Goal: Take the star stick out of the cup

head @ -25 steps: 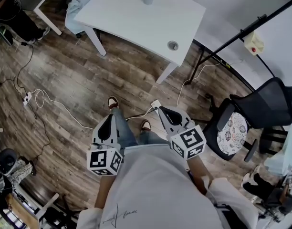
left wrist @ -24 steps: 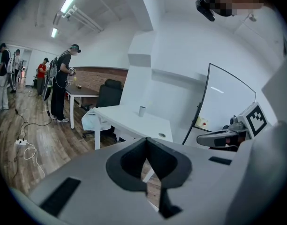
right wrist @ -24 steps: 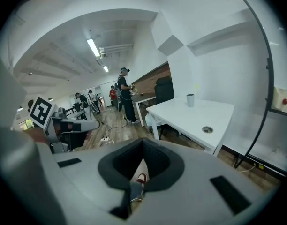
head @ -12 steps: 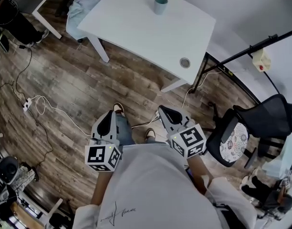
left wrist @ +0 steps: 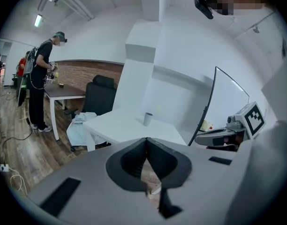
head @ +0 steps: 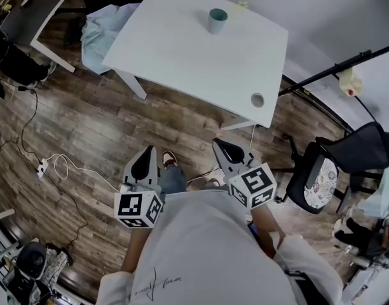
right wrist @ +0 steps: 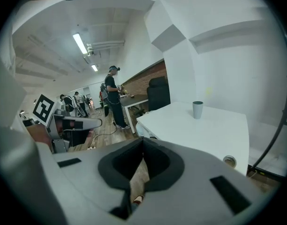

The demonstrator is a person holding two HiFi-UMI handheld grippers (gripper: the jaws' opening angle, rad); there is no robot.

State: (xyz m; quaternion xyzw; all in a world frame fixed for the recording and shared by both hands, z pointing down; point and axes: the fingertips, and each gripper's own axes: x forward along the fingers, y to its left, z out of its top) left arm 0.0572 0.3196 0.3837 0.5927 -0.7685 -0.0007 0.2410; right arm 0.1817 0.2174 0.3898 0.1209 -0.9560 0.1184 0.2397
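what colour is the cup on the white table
Muted teal. The cup shows best in the head view, on the white table.

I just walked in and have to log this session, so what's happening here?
A person stands on the wood floor, short of the white table, with a gripper in each hand. The left tongs and the right tongs are both closed on nothing. The cup stands toward the table's far side, with neither tongs near it. What it holds can't be made out from here, so nothing has been taken out yet.
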